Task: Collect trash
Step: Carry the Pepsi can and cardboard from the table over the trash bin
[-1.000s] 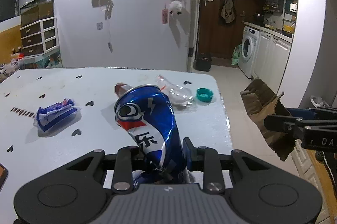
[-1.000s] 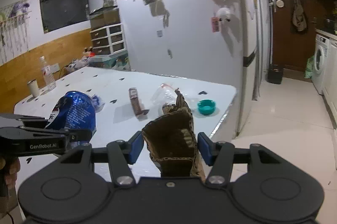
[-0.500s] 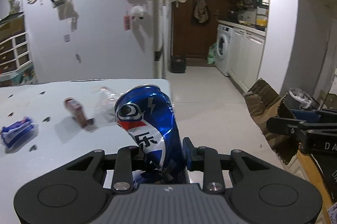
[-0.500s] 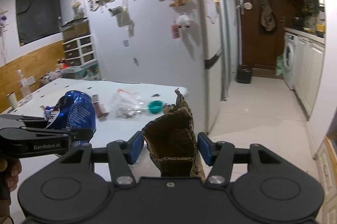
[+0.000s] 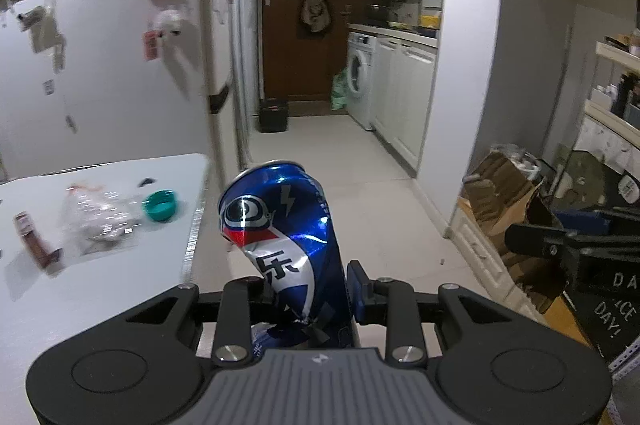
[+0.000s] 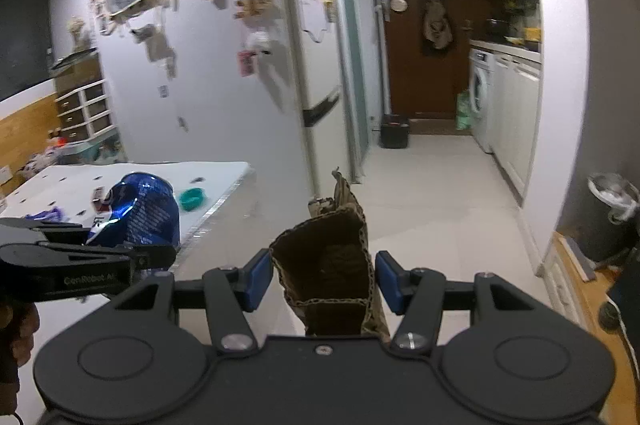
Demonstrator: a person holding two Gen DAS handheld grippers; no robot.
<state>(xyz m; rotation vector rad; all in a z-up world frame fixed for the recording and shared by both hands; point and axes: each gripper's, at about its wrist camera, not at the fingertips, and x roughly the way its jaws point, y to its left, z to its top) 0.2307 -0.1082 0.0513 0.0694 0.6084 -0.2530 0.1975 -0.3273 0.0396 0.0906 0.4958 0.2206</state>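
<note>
We are carrying two pieces of trash away from the table (image 5: 100, 305), one in each hand. The left gripper (image 5: 308, 289) is clamping its jaws on the crushed blue can (image 5: 280, 225), which is standing nearly upright in the centre of the left wrist view, its long axis running up and away from the jaws and leaning a little to the left. The right gripper (image 6: 324, 279) is holding a crumpled piece of brown cardboard (image 6: 328, 257), also standing upright between the jaws, though the blue pads seem to be only just meeting its sides.

The relation that matters now is where the grey bin (image 6: 612, 213) lies: in the right wrist view it is sitting at the far right edge of the frame, against the wall, so we judge that the right hand is nearer to it and the left would be following across. The bin is already looking quite full, so the opening may be tight.

Left on the table, in the lower left of the left wrist view, are a clear plastic wrapper (image 5: 96, 213), a teal cap (image 5: 160, 205) close to the table edge, and a brown wrapper (image 5: 34, 239). The white floor (image 5: 360, 185) between the table edge and the cabinets is lying open, giving us free room to swing right.
</note>
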